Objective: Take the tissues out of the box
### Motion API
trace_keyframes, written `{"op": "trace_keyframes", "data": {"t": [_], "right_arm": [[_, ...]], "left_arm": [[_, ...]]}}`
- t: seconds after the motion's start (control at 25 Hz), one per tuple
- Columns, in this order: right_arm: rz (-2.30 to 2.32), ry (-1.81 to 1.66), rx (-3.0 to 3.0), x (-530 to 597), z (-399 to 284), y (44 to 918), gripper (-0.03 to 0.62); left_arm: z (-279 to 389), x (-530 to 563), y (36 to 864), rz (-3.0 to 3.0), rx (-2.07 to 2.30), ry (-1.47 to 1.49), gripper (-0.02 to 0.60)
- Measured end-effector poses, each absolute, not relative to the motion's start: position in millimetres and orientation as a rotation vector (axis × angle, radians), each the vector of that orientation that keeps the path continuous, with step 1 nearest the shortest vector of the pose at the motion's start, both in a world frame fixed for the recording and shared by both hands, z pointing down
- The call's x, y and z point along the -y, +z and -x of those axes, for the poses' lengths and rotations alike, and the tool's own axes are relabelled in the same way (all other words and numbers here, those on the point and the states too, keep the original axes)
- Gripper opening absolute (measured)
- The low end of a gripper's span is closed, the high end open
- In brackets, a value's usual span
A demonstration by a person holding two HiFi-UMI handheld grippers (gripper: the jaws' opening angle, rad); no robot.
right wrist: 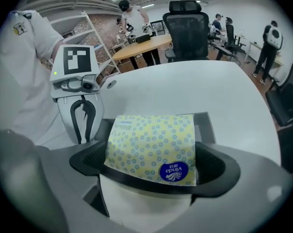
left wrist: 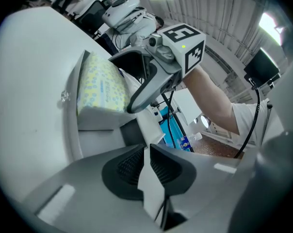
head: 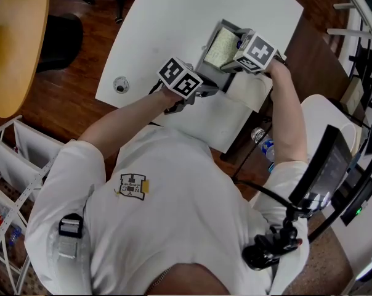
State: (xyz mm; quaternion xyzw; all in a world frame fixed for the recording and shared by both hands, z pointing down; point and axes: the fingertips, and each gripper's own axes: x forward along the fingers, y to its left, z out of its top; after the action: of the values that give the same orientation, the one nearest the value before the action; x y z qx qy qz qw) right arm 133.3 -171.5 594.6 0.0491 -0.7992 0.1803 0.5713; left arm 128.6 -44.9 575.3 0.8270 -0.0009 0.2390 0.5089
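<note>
A grey box [head: 212, 71] lies open on the white table [head: 173, 17], and a yellow dotted tissue pack [head: 220, 47] stands in it. My right gripper [head: 233, 60] reaches into the box from the right. In the right gripper view the tissue pack [right wrist: 146, 149] fills the space between the wide-set jaws of the right gripper [right wrist: 151, 135], with a pad against each side. My left gripper [left wrist: 147, 165] is shut on a thin white flap [left wrist: 154, 198] at the near end of the box [left wrist: 71, 125]. The left gripper [right wrist: 83, 113] also shows just left of the pack.
A small round fitting [head: 121, 84] sits near the table's left edge. A round wooden table [head: 16, 42] and a white rack [head: 13, 159] stand to the left. A water bottle [head: 267, 147] lies under the table's right side. Office chairs [right wrist: 187, 28] and people are beyond the table.
</note>
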Motion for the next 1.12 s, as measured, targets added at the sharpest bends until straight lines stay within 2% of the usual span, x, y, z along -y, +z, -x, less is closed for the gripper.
{"op": "trace_keyframes", "data": {"t": [0.24,0.84,1.12], "right_arm": [[-0.125,0.415,1.891,172,-134,594,0.515],[-0.127,0.463,1.978,163,-131,559,0.503],[-0.119,0.396,2.032,138,-94,514,0.503]], "left_arm": [[-130,43,574,-1.990,-0.012,0.561,0.040],[-118,36,558,-2.017,-0.023,0.512,0.040],[-74,20,540,-2.094,-0.025,0.522,0.040]]}}
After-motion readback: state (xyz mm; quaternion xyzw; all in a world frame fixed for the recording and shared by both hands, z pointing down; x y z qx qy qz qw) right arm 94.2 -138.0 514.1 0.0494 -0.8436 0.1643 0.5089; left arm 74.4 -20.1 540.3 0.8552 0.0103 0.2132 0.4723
